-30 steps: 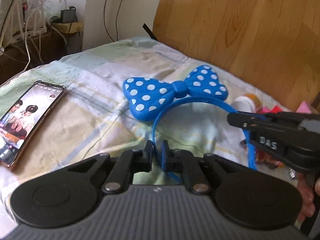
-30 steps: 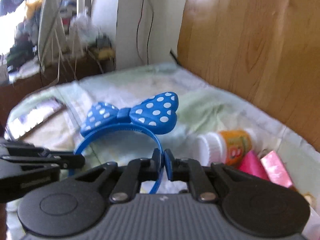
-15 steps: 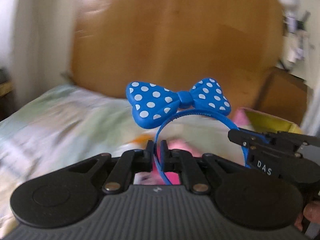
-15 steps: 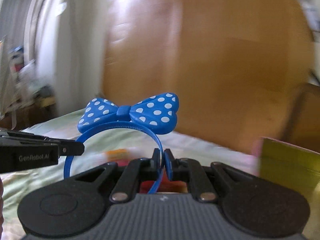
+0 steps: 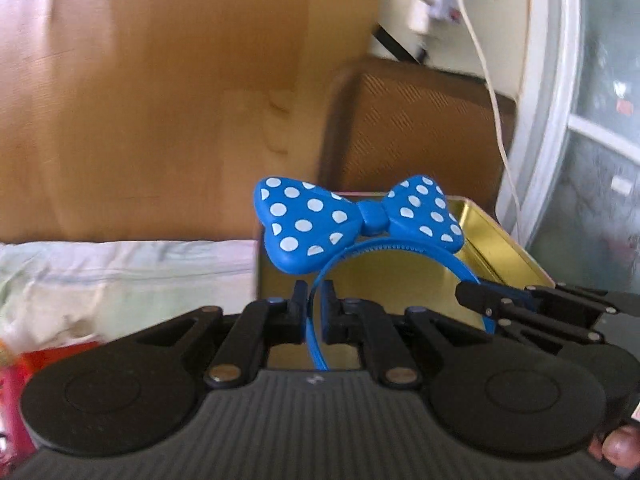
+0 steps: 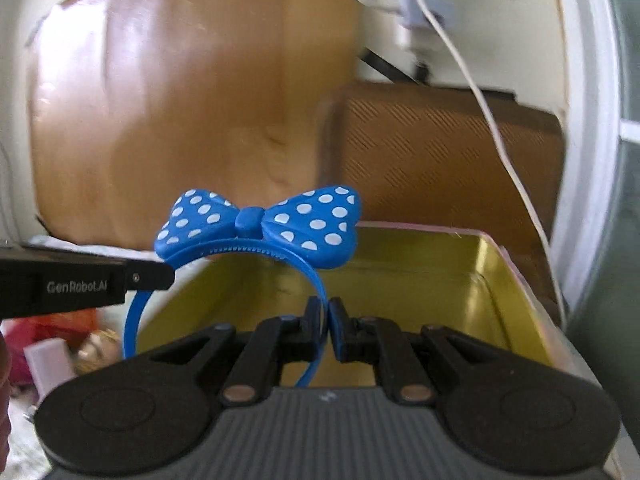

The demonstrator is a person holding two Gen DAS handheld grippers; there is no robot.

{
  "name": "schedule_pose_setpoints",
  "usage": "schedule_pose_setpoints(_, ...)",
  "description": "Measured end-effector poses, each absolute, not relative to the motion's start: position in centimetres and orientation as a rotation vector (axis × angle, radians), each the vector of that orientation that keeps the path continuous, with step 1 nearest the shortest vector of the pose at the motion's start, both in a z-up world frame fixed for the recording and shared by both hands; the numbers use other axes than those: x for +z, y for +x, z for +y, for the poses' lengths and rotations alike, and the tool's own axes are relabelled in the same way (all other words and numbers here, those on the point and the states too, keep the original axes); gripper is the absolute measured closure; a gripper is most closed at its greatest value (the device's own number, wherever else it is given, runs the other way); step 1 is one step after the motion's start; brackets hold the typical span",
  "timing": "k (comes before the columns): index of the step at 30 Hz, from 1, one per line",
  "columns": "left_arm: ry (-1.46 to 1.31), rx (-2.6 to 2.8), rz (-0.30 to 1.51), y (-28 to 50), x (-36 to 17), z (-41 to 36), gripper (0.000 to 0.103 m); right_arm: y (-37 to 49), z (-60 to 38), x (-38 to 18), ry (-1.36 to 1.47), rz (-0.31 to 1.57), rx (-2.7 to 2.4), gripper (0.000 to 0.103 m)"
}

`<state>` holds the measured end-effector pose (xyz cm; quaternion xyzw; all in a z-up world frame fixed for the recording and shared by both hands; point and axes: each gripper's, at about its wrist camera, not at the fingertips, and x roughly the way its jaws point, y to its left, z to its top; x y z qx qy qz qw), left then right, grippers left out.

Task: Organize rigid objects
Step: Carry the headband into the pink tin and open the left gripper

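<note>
Above the open gold tin (image 6: 400, 276), the blue headband (image 5: 362, 216) hung in the air, gripped at both ends of its band. The left gripper (image 5: 315, 304) had its fingers clamped narrow on one leg of the band, and the right gripper (image 6: 325, 326) pinched the other leg the same way, so the hoop arched between them with the white-dotted bow uppermost and level. Seen from the right wrist, the bow stood over the tin's far left corner, clear of its floor, and the tin's gold inside showed bare under the band. Behind the tin rose a brown ribbed board (image 6: 440, 148), and to the tin's left behind it a wooden headboard (image 6: 192, 100). Left of the tin lay the pale bedsheet (image 5: 120, 268) and a blurred clutter of red and pink things (image 6: 52, 340). A white cord (image 6: 492, 120) hung down behind the tin's right side.
</note>
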<state>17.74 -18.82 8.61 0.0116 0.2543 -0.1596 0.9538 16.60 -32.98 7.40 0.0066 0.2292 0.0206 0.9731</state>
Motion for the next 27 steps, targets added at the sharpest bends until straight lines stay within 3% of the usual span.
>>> schedule_pose_setpoints(8,0.096,-0.317,0.605,20.2,6.0,-22.6,0.09,17.9,-36.6,4.7,0.084,0.542,0.017,0.092)
schedule_pose_setpoints(10,0.12,-0.294,0.617,20.3,5.8,-22.8,0.072,17.9,-36.6,4.6,0.098,0.534,0.003,0.085)
schedule_pose_setpoints(12,0.125,-0.272,0.596,19.9,6.1,-22.4,0.067,17.8,-36.8,4.8,0.126,0.515,-0.006,0.08)
schedule_pose_setpoints(27,0.1,-0.129,0.523,12.1,8.3,-13.1,0.067,9.1,-29.5,8.3,0.193,0.309,0.149,0.08)
